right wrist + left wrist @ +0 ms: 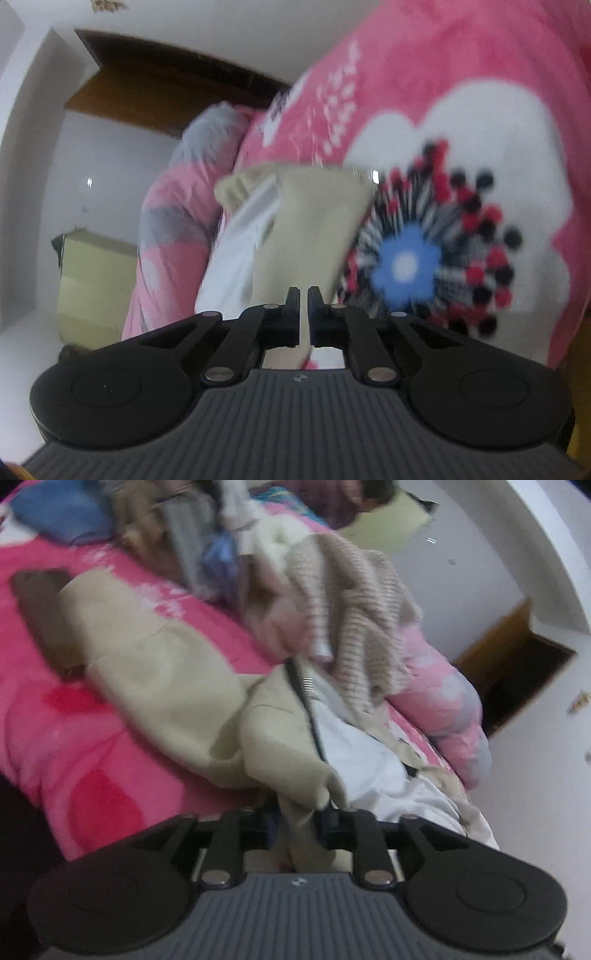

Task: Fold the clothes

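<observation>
The left gripper (295, 812) has its jaws pressed on a bunched fold of the beige jacket (162, 679), the cloth rising between the two fingers and draping over them. From there the jacket stretches away to the far left across the pink bedspread (55, 738), its white lining (354, 753) turned outward on the right and a dark zipper (308, 709) running along the open edge. Past the jacket, a striped knit sweater (354, 605) lies heaped near the far right of the bed, with a blurred pile of other clothes (199, 542) behind it and a blue garment (62, 513) at the far left. A pink and grey quilt (447, 701) is rolled along the right edge of the bed. In the right wrist view, the right gripper (303, 295) is drawn together with only a thin slit between its fingers, and the beige cloth (314, 229) runs down into that slit. It lies against the bedspread's large flower print (424, 254), with the white lining (240, 258) on its left.
</observation>
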A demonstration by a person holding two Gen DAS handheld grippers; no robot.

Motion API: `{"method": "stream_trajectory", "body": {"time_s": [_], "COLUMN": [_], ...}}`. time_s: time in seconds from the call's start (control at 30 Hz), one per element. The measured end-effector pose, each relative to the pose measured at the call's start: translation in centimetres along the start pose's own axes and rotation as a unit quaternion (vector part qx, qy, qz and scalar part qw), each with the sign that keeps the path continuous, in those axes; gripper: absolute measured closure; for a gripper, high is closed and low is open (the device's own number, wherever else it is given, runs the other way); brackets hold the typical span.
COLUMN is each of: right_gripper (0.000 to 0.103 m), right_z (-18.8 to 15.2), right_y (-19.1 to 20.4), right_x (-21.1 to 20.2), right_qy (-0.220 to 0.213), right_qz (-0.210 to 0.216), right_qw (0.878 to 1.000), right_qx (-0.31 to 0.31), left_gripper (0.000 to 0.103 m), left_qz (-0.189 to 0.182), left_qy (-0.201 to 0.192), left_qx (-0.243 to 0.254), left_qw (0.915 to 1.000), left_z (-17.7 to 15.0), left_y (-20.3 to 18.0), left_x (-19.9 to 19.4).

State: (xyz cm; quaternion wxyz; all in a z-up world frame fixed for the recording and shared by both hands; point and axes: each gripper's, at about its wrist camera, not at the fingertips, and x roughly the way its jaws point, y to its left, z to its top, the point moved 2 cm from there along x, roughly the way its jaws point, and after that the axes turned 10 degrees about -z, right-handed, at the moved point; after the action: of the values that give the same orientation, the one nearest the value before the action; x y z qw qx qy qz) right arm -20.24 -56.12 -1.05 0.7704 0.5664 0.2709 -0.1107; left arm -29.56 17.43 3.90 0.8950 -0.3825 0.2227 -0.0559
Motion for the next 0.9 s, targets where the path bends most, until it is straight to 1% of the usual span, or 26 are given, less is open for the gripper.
{"method": "stream_trajectory", "body": {"time_s": [0.03, 0.07, 0.1, 0.13, 0.17, 0.2, 0.23, 0.27, 0.3, 0.33, 0.37, 0.4, 0.43, 0.47, 0.5, 0.53, 0.57, 0.6, 0.63, 0.67, 0.7, 0.77, 0.83, 0.9], "right_gripper": [0.097, 0.096, 0.092, 0.089, 0.074, 0.064, 0.061, 0.06, 0.059, 0.058, 0.056, 0.055, 0.055, 0.055, 0.055, 0.055, 0.056, 0.055, 0.055, 0.06, 0.075, 0.087, 0.085, 0.083], "right_z": [-0.4, -0.8, -1.2, -1.6, -1.9, -2.3, -2.6, -2.9, -3.2, -3.5, -3.7, -3.6, -3.4, -2.9, -2.3, -1.7, -1.2, -0.7, -0.4, -0.4, -0.5, -0.7, -0.8, -1.0], "right_y": [0.5, 1.0, 1.4, 1.8, 2.2, 2.6, 3.0, 3.4, 3.8, 4.2, 4.5, 4.8, 5.0, 5.2, 5.4, 5.5, 5.4, 5.3, 5.3, 5.4, 5.5, 5.3, 4.3, 3.5], "right_x": [0.4, 0.6, 0.7, 0.9, 1.0, 1.2, 1.3, 1.5, 1.7, 1.9, 2.1, 2.2, 2.5, 2.9, 3.5, 4.0, 4.5, 5.0, 5.5, 5.5, 5.5, 5.3, 4.8, 4.3], "right_qy": [0.014, 0.027, 0.035, 0.043, 0.05, 0.058, 0.065, 0.068, 0.071, 0.072, 0.072, 0.07, 0.068, 0.062, 0.056, 0.052, 0.053, 0.055, 0.06, 0.062, 0.064, 0.075, 0.078, 0.096], "right_qz": [0.0, -0.001, -0.005, -0.009, -0.013, -0.017, -0.023, -0.032, -0.039, -0.044, -0.048, -0.05, -0.053, -0.059, -0.065, -0.069, -0.072, -0.072, -0.068, -0.065, -0.057, -0.035, -0.05, -0.061], "right_qw": [1.0, 0.999, 0.999, 0.998, 0.998, 0.997, 0.995, 0.994, 0.993, 0.991, 0.99, 0.99, 0.989, 0.989, 0.989, 0.99, 0.99, 0.991, 0.992, 0.992, 0.992, 0.992, 0.993, 0.992], "right_qx": [-0.009, -0.02, -0.029, -0.038, -0.047, -0.056, -0.067, -0.08, -0.091, -0.1, -0.109, -0.115, -0.117, -0.117, -0.117, -0.114, -0.105, -0.096, -0.09, -0.092, -0.096, -0.093, -0.07, -0.044], "left_gripper": [0.047, 0.036, 0.021, 0.014, 0.013, 0.012, 0.013, 0.014, 0.02, 0.029, 0.036, 0.051, 0.059, 0.062, 0.071, 0.078, 0.082, 0.085, 0.086, 0.087, 0.087, 0.088, 0.088, 0.088], "left_qz": [-0.01, -0.019, -0.018, -0.017, -0.011, -0.005, 0.008, 0.027, 0.046, 0.058, 0.059, 0.06, 0.053, 0.044, 0.036, 0.035, 0.034, 0.034, 0.034, 0.033, 0.035, 0.038, 0.042, 0.042], "left_qy": [0.004, 0.009, 0.017, 0.025, 0.035, 0.046, 0.062, 0.081, 0.099, 0.113, 0.122, 0.13, 0.131, 0.128, 0.126, 0.123, 0.121, 0.12, 0.119, 0.118, 0.118, 0.118, 0.119, 0.121], "left_qx": [0.013, 0.026, 0.046, 0.066, 0.086, 0.106, 0.119, 0.126, 0.125, 0.119, 0.103, 0.086, 0.069, 0.056, 0.044, 0.038, 0.032, 0.03, 0.028, 0.026, 0.026, 0.026, 0.024, 0.032], "left_qw": [0.9999, 0.9995, 0.9986, 0.9974, 0.9956, 0.9933, 0.9909, 0.9884, 0.9861, 0.9848, 0.9855, 0.9859, 0.9875, 0.9891, 0.9904, 0.991, 0.9916, 0.9918, 0.992, 0.9921, 0.9921, 0.9919, 0.9917, 0.9912], "left_z": [0.1, 0.3, 0.4, 0.5, 0.5, 0.5, 0.5, 0.5, 0.3, 0.1, 0.0, -0.2, -0.3, -0.1, 0.0, 0.2, 0.3, 0.4, 0.5, 0.6, 0.5, 0.4, 0.5, 0.7], "left_y": [-0.7, -1.3, -2.3, -3.3, -4.0, -4.8, -5.0, -5.1, -4.9, -4.5, -3.6, -2.8, -2.2, -1.8, -1.4, -1.2, -1.1, -1.0, -0.8, -0.7, -0.6, -0.5, -0.3, -0.6], "left_x": [0.0, -0.1, 0.4, 0.9, 1.3, 1.7, 2.4, 3.2, 4.0, 4.6, 4.9, 5.2, 5.2, 5.2, 5.2, 5.2, 5.1, 5.2, 5.3, 5.4, 5.4, 5.6, 5.7, 5.8]}}
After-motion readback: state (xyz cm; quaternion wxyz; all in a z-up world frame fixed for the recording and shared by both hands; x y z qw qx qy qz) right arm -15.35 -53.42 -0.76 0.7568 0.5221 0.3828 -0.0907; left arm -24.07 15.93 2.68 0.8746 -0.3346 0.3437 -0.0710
